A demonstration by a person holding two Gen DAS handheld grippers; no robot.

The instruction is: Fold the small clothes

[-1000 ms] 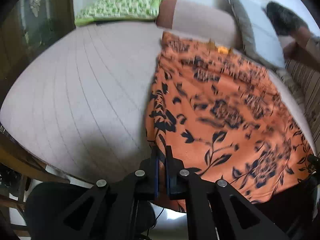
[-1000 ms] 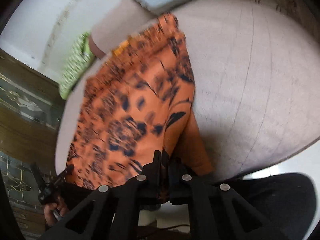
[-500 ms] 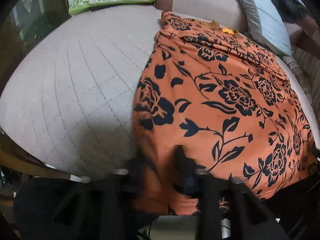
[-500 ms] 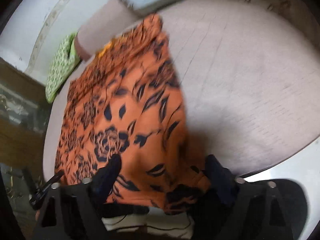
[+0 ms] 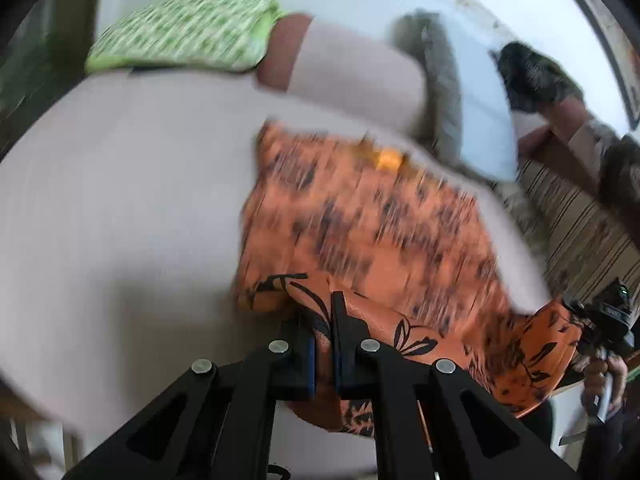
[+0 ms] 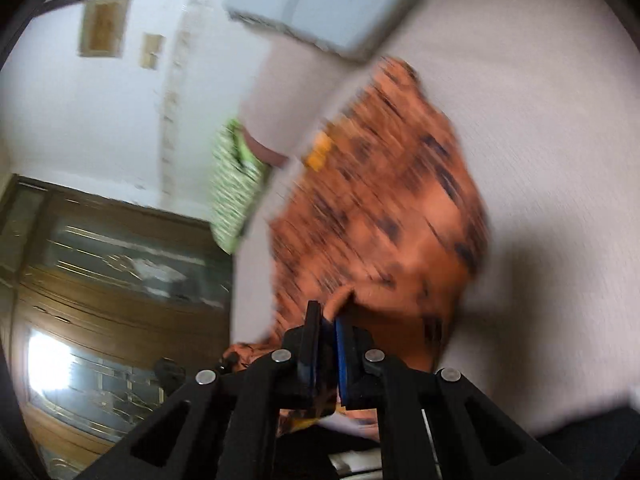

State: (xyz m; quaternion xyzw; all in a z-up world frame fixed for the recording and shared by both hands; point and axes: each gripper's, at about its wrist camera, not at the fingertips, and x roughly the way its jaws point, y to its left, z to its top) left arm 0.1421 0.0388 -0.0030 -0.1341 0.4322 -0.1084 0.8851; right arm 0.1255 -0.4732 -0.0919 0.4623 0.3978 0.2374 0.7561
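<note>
Across the pale bed cover [image 5: 120,208], the orange floral garment [image 5: 360,232] lies spread, its near hem lifted off the cover. That hem could slip free or sag unevenly, I judge, since each grip catches only a thin edge. Left gripper [image 5: 332,344]: jaws almost closed, pinching the hem. Right gripper [image 6: 328,352]: jaws likewise nearly closed on the garment's other near corner.

White wall [image 6: 100,120], wooden glazed door [image 6: 100,280], beige bed [image 5: 120,200], pillows [image 5: 188,32].
</note>
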